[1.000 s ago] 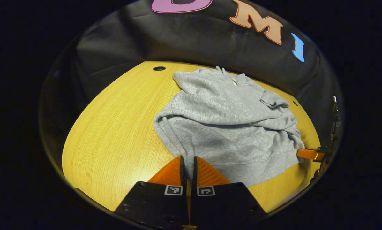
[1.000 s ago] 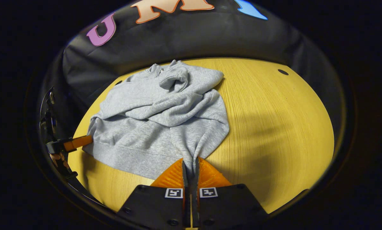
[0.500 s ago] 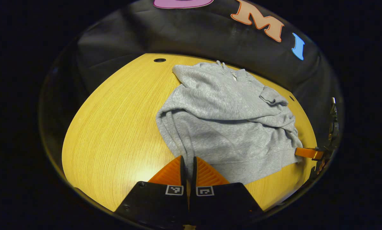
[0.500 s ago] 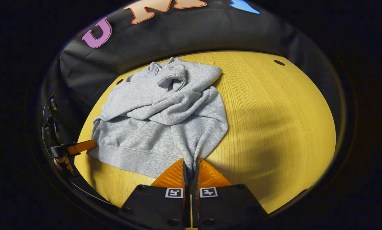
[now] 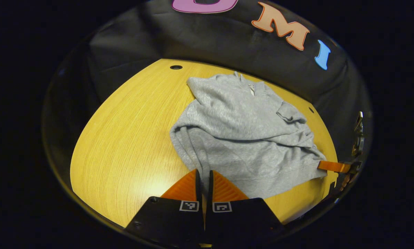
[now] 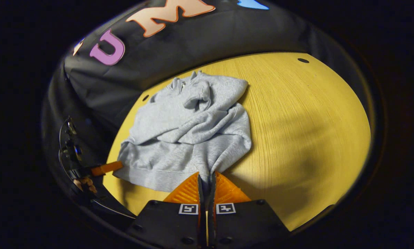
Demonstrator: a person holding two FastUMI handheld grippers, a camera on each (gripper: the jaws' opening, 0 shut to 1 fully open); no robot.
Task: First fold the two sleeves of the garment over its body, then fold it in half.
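Left gripper view: hem (image 5: 207, 173) apparently inside tool (image 5: 204, 180).

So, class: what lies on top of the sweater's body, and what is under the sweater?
Both sleeves lie folded across the sweater, one cuff near the collar. Under it is the table; the part beneath the cloth is hidden.

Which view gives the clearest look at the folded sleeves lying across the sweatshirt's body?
The right gripper view: the sleeves lie crossed over the sweatshirt facing the camera. In the left gripper view they bunch along the far edge, partly foreshortened.
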